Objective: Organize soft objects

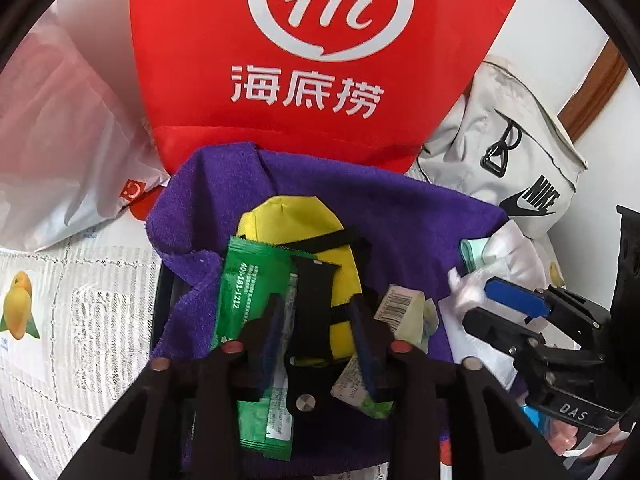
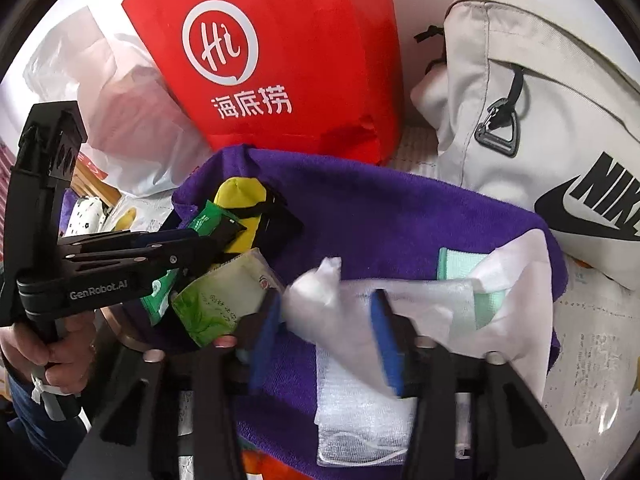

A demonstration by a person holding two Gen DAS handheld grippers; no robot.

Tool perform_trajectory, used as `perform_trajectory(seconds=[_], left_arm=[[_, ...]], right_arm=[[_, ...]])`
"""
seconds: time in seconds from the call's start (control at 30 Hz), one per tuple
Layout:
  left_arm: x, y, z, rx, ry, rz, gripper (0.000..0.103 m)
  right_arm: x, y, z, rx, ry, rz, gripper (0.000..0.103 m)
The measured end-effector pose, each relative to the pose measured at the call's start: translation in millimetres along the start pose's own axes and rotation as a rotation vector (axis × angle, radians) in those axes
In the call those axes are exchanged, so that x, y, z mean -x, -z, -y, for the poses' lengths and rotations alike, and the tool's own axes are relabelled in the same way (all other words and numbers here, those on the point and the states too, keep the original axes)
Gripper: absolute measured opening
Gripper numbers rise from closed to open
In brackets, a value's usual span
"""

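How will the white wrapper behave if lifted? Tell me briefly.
Probably floppy: the white wrapper already crumples and droops between the right gripper fingers. Likely very light, being thin and translucent. Possibly slippery, since the film looks glossy over the purple towel.

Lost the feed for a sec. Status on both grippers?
Left gripper astride the black strap, grip unclear. Right gripper around white plastic wrap on purple towel. Green packets crowd the left.
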State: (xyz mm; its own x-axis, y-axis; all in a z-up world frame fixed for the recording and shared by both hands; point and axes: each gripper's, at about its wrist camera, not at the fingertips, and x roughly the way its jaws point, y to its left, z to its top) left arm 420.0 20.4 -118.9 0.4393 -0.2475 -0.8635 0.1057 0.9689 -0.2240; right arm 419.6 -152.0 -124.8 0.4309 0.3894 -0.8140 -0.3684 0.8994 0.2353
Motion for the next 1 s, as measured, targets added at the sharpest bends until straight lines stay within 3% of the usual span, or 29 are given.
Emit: perform_trajectory(seconds=[0.27,0.57,1.0], left_arm=[[21.0,2.9,-3.4,-0.006,-0.033,0.029,0.038],[62.8,25.6,-2.4,-0.015,-0.057,0.055,0.041],[132.4,117.7,3.2,-0.049,-0.096,0.088,0.044]], right_arm=[[19.9,2.6,-1.0,-0.011,-0.010,0.021,0.055],[63.5,27.7,-21.8,0.004,-0.009,0.058,0.055],[114.3,101.2,-62.5,0.016,-0.055,0.074,0.055]])
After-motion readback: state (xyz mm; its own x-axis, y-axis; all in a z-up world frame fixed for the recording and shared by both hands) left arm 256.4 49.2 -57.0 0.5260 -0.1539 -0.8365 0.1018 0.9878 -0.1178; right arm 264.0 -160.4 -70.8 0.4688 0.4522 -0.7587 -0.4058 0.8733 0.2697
